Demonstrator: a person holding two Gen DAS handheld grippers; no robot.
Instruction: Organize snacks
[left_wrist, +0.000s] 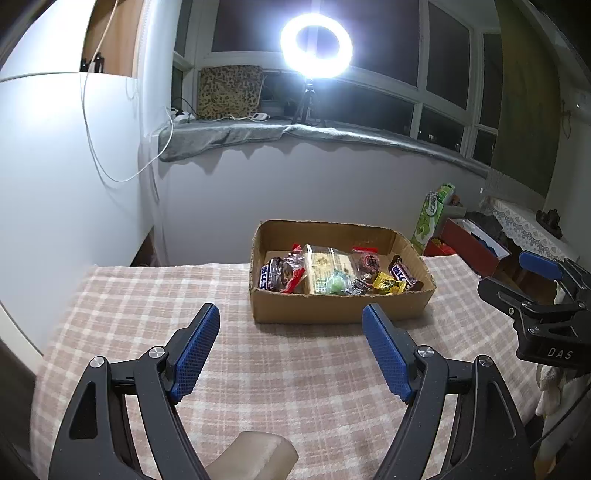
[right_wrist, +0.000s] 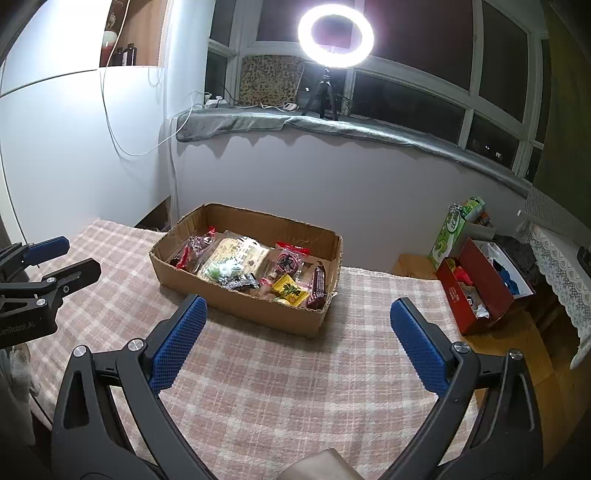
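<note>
Both tools wide open, empty, snacks (left_wrist: 332, 271) boxed

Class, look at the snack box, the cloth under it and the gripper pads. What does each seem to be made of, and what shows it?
Snack box: brown corrugated cardboard, matte, with rough torn rims.
Cloth: woven or fleecy fabric, pink and cream plaid, soft with a fuzzy surface.
Gripper pads: blue, probably rubber or plastic, with a fine dimpled grid texture.
Snack wrappers: glossy plastic film, some of it clear.
</note>
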